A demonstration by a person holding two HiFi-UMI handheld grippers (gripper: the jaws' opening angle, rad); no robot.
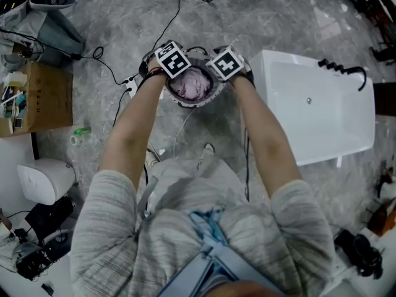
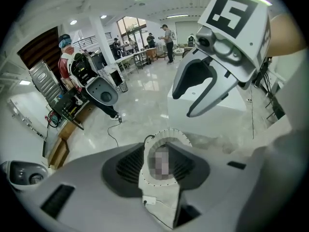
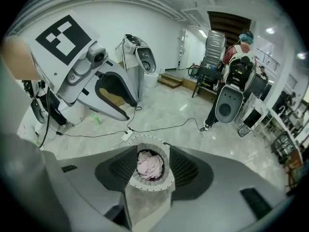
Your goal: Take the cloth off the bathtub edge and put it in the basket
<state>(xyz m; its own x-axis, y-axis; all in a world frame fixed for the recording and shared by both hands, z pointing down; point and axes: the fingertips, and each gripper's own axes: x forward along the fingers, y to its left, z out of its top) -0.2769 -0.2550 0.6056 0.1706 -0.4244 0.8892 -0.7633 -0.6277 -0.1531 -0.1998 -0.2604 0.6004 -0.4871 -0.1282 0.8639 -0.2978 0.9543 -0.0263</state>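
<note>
Pink cloth point(image 1: 192, 83) in the basket point(image 1: 175, 98), left gripper point(image 2: 161, 153) and right gripper point(image 3: 148, 166) above it, jaws apart, holding nothing, tub point(image 1: 322, 104) near.

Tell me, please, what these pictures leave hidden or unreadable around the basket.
- Left gripper view: a blur patch covers the basket's inside and whatever lies there.
- Head view: marker cubes hide the jaws of the left gripper and right gripper.
- Head view: those cubes also cover parts of the basket's rim.
</note>
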